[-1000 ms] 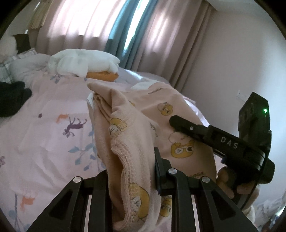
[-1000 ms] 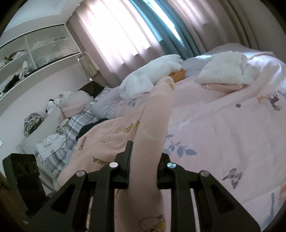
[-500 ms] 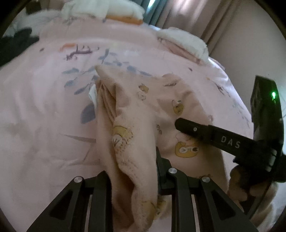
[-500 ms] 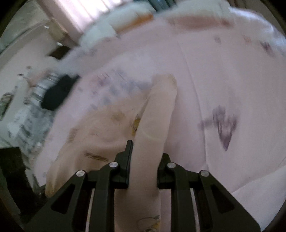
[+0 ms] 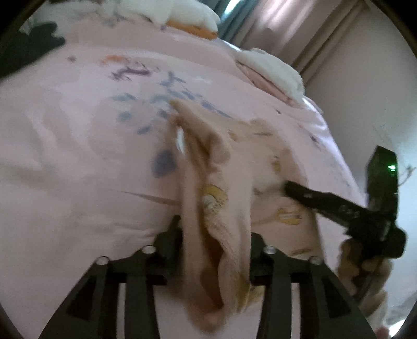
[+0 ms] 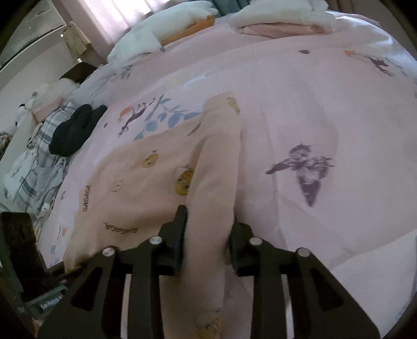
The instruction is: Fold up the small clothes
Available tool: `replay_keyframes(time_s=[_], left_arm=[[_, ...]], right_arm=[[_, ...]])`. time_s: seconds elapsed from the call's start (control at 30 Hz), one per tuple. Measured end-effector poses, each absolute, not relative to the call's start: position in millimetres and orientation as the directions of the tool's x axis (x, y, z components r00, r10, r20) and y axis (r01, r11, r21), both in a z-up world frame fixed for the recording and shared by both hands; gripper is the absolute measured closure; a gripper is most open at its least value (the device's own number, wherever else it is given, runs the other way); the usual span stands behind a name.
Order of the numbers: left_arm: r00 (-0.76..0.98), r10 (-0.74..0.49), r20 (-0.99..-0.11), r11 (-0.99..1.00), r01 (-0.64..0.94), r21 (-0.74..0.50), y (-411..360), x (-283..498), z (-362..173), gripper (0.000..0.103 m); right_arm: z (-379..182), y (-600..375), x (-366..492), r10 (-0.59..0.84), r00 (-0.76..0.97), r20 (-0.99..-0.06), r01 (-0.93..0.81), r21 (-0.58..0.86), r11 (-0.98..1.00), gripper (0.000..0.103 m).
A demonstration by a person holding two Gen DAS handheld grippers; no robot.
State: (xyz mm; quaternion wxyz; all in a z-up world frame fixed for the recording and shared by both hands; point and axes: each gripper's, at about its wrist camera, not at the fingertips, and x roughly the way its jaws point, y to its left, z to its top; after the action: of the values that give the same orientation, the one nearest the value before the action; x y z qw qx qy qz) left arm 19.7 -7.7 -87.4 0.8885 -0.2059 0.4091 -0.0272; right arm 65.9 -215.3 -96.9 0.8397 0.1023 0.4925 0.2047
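Observation:
A small peach garment [image 6: 146,187] printed with yellow cartoon faces lies partly spread on the pink bedspread [image 6: 299,109]. My right gripper [image 6: 207,232] is shut on one bunched edge of it. My left gripper [image 5: 215,234] is shut on another bunched, folded edge [image 5: 216,198] of the same garment. The right gripper's black body [image 5: 346,208] shows in the left wrist view, at the right. Both hold the garment low over the bed, its far part resting on the bedspread.
Folded white and pink clothes [image 6: 281,18] lie stacked at the bed's far side, with a white and orange pile [image 6: 166,28] beside them. A black garment [image 6: 75,127] lies on the left near plaid bedding [image 6: 39,161]. Curtains [image 5: 299,28] and a wall stand behind.
Both grippers have come down from up in the air towards the bed with the garment. Its far part now rests spread on the bedspread.

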Motion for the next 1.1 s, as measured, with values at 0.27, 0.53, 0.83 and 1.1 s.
replay_keyframes(time_s=[0.27,0.53,0.83,1.1], left_arm=[[0.645,-0.145,-0.750,0.926,-0.179,-0.333,7,6,-81,0.054],[0.748,-0.027,-0.663,0.950,-0.187,-0.249,-2,-26,-30,0.051],[0.714,-0.173,-0.679,0.944,-0.075,-0.320,-26,-10,-18,0.017],[0.741,-0.180,-0.647,0.946,-0.048,-0.319,-44,-9,-14,0.002]], right_arm=[[-68,-234,46,0.301,0.478,-0.825,-0.160,0.255,0.954,0.064],[-24,-248,16,0.185,0.512,-0.839,-0.064,0.177,0.982,0.033],[-33,-245,9,0.291,0.442,-0.848,0.064,0.354,0.933,0.009],[-37,-234,-2,0.198,0.452,-0.870,0.068,0.255,0.965,0.003]])
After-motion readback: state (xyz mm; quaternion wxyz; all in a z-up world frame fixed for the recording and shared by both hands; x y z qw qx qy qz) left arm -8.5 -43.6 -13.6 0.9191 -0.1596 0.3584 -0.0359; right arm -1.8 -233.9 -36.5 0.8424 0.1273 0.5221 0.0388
